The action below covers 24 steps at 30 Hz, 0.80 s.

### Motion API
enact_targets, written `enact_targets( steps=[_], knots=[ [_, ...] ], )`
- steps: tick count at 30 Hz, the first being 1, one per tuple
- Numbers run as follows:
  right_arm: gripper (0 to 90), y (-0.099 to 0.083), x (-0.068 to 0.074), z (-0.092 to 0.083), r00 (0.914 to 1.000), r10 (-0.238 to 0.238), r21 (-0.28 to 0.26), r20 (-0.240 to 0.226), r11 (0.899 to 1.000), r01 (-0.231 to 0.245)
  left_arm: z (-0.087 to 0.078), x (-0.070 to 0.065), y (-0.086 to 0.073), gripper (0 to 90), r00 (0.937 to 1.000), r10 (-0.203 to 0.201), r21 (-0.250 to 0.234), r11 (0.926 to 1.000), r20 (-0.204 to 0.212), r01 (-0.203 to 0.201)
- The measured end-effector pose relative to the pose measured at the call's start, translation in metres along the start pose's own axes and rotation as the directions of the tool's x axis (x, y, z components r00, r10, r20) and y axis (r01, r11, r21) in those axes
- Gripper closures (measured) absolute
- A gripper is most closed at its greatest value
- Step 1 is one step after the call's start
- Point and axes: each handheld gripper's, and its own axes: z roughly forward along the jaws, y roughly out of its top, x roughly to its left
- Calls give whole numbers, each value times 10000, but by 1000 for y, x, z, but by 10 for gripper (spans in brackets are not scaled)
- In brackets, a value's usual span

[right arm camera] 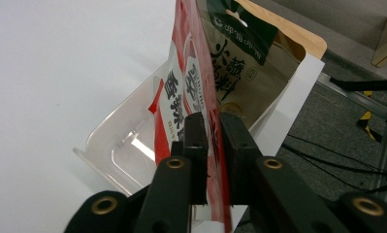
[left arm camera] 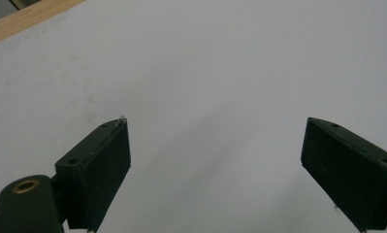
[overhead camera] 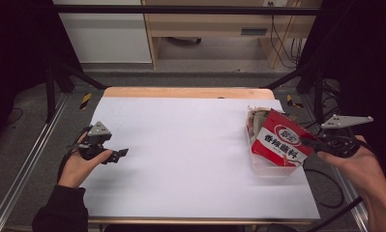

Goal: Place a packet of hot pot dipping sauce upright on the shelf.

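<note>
Nearest the camera, two hands are seen coming in over the desk's [overhead camera: 132, 212] front edge. The left gripper [overhead camera: 114, 154] is held low over the left side, and its jaws are spread wide with nothing between them; in the left gripper view the matte black blocks of the left gripper [left arm camera: 215, 150] are seen well apart over bare white sheet [left arm camera: 220, 63]. Plenty of open room is left there: the smooth white sheet [overhead camera: 181, 159] covering the desk lies flat across the middle, from the left gripper to the tray.

At the right, the right gripper [overhead camera: 309, 141] is brought in from the desk's right edge. Its jaws are drawn narrow around the red packet [overhead camera: 281, 143], a flat glossy pouch with a white label and dark characters. In the right gripper view the packet [right arm camera: 188, 92] is seen edge-on between the jaws of the right gripper [right arm camera: 213, 121]; whether both pads press it cannot be told with certainty, though it appears held. The packet stands tilted in the clear plastic tray [overhead camera: 270, 170], a shallow rounded-corner tray near the right edge of the sheet.

Just behind, a tan pouch [right arm camera: 251, 73] with a green top is leaned in the same tray [right arm camera: 113, 141]. Farther off, the desk's bare wooden strip [overhead camera: 181, 92] is shown beyond the sheet, then grey floor [overhead camera: 190, 77].
</note>
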Motion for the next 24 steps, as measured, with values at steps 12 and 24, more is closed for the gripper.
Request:
enact_targets(
  steps=[12,24],
  knots=[
    [359,29,16,8,9971,-332,-179,690,9992,345,2,-2,0,107,10000,74,93,9999,28,-75],
    [213,75,35,20,9914,-601,-333,1159,9974,644,2,-2,0,107,10000,61,58,10000,24,-61]
  ],
)
